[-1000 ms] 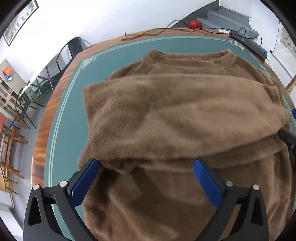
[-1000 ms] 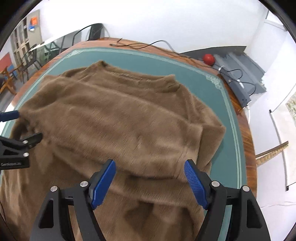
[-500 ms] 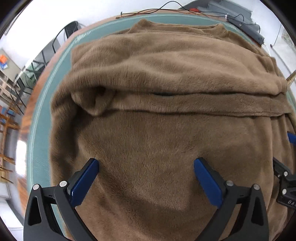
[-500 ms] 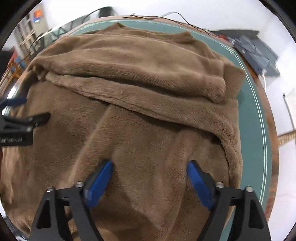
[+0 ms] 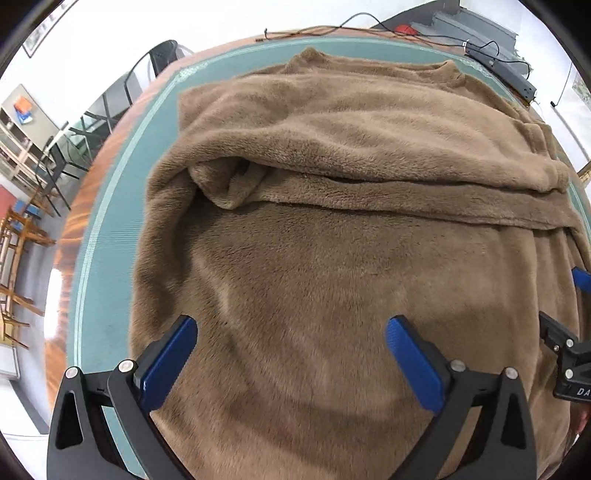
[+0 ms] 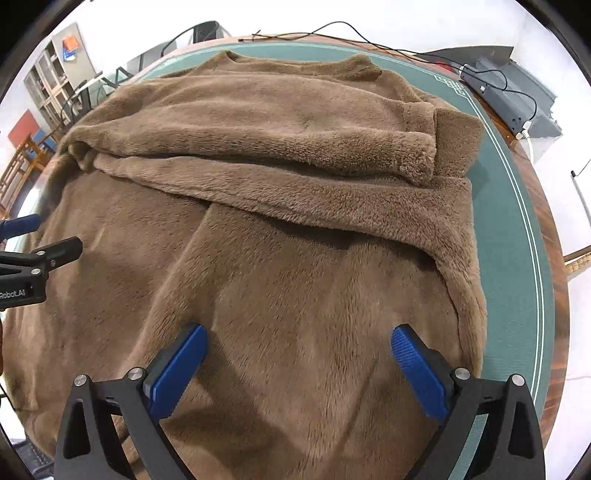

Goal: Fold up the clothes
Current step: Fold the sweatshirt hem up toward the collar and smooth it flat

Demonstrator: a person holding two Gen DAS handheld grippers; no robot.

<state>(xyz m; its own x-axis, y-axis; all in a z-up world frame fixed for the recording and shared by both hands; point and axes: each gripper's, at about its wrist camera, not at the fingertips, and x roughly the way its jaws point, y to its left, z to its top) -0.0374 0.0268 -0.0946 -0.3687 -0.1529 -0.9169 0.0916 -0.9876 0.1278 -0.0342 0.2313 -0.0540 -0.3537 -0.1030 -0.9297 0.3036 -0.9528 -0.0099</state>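
A fuzzy brown sweater point(image 5: 332, 258) is lying spread across a round table point(image 5: 110, 229) topped with green felt and edged in wood, its neckline facing the far side where black cables point(image 6: 332, 33) are trailing along the rim. Both sleeves are lying folded across the chest in overlapping bands, the cuff of one ending near the sweater's right edge point(image 6: 417, 158). The left gripper point(image 5: 291, 350) is hovering over the lower left part of the body, its blue-padded jaws spread wide and gripping nothing. The right gripper point(image 6: 295, 358) is hanging over the lower right part, jaws likewise gaping and empty. Each gripper is showing at the edge of the other's view. Chairs point(image 5: 22, 236) and shelving point(image 6: 55, 88) are standing in the room beyond the table.
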